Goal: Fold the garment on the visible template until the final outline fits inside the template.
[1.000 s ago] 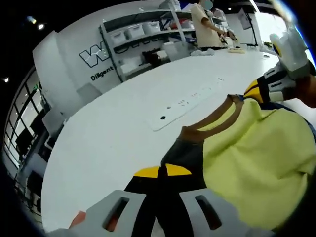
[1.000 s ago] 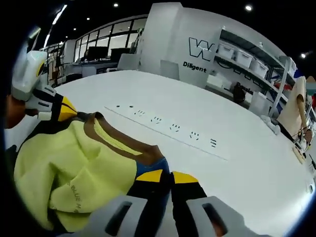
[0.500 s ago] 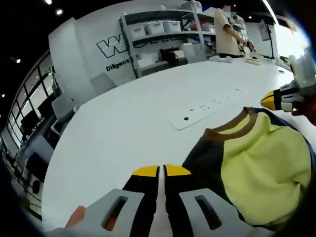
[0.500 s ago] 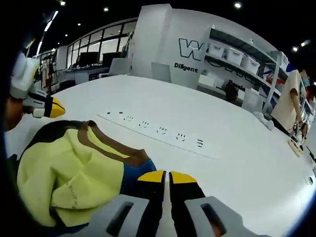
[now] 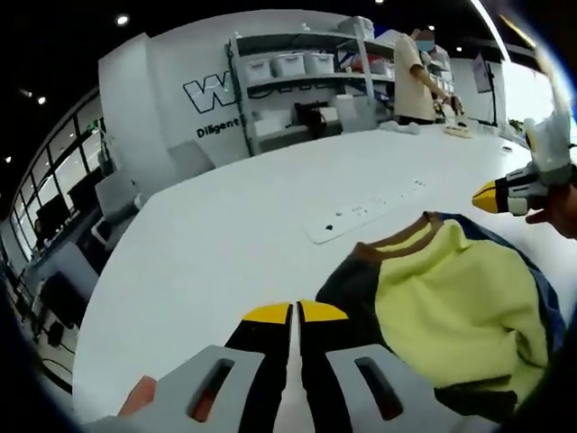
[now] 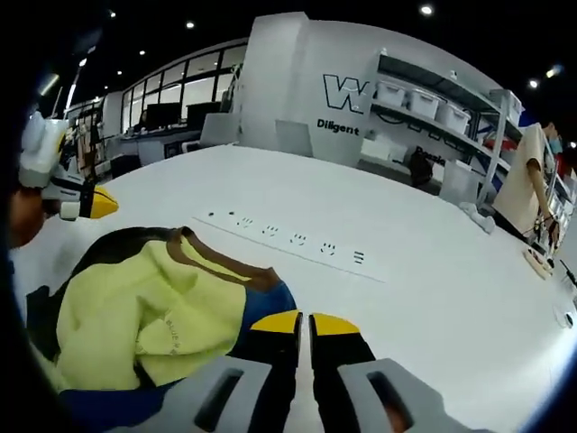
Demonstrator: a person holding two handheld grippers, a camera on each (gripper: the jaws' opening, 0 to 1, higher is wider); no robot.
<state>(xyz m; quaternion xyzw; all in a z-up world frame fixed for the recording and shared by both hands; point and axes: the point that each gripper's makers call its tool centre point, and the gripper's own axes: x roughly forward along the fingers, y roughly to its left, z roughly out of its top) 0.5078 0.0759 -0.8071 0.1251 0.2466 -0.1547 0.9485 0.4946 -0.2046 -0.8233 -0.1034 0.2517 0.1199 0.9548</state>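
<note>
Yellow garment [image 5: 451, 307] lies bunched at the lower right of the left gripper view, on the white table [image 5: 225, 234]; the left gripper [image 5: 297, 314], jaws pressed together and holding nothing, sits just beside it. Likely a regrasp comes next. Wall lettering [image 5: 216, 126] begins "Dil".

In the right gripper view the garment sits lower left, the right gripper [image 6: 302, 320] likewise closed and empty. Wall reads "Diligent" [image 6: 338, 126]; no template outline is discernible.

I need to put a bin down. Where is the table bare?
Bare white tabletop lies beyond the long white strip with dark marks, towards the shelving. The near side is crowded by the crumpled yellow garment with brown collar, flanked by the left gripper and right gripper.
</note>
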